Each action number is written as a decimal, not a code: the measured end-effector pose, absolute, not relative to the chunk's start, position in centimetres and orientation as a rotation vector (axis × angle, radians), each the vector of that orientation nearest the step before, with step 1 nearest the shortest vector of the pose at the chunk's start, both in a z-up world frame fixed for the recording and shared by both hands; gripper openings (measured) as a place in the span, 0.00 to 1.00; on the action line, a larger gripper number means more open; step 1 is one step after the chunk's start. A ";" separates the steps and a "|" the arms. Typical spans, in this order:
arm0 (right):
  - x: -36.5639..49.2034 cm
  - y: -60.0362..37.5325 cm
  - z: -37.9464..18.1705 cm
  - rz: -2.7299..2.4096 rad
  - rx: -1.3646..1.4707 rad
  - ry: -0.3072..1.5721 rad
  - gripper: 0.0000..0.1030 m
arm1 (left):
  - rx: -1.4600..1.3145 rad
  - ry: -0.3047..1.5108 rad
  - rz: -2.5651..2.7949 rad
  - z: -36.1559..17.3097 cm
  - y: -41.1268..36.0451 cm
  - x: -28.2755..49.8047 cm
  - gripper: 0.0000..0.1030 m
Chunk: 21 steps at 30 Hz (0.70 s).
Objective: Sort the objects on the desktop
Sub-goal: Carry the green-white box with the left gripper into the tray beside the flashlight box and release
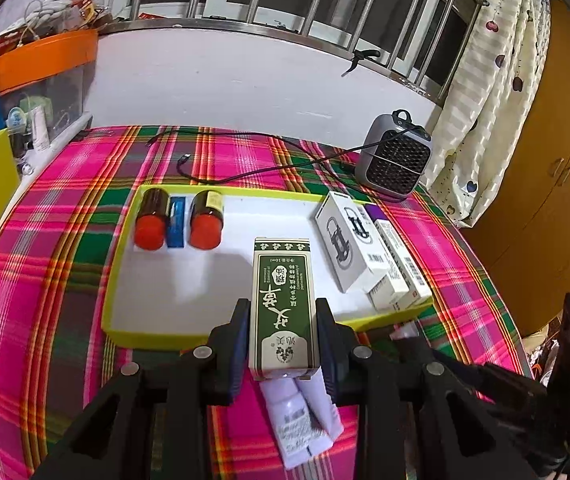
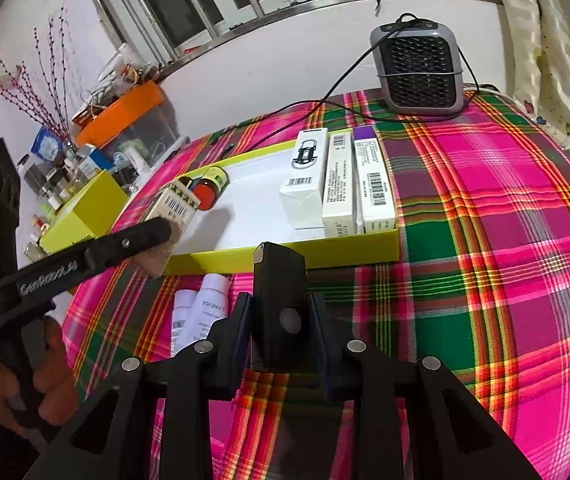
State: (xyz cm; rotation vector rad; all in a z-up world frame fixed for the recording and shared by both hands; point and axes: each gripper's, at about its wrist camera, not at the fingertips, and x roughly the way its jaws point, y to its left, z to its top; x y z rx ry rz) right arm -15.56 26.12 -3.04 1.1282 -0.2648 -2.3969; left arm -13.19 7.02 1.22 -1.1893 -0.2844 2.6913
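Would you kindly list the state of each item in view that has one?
Left gripper: shut on green box, held above the tray's near edge.
Right gripper: shut on black box.
Tray: open, partly filled.
Two brown bottles: capped, lying down.
White tubes: outside tray.

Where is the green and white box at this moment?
The green and white box is clamped in the left gripper, held above the near edge of the yellow tray, with two white tubes lying on the cloth beneath.
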 end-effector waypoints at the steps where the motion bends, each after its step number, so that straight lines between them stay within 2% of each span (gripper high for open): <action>1: -15.6 26.2 -3.1 -2.398 1.128 -0.267 0.29 | -1.191 -0.280 2.694 1.3 7.1 -13.5 0.31; 21: -16.4 28.8 -3.3 -2.441 1.135 -0.307 0.29 | -1.236 -0.166 2.693 0.7 11.1 -19.4 0.31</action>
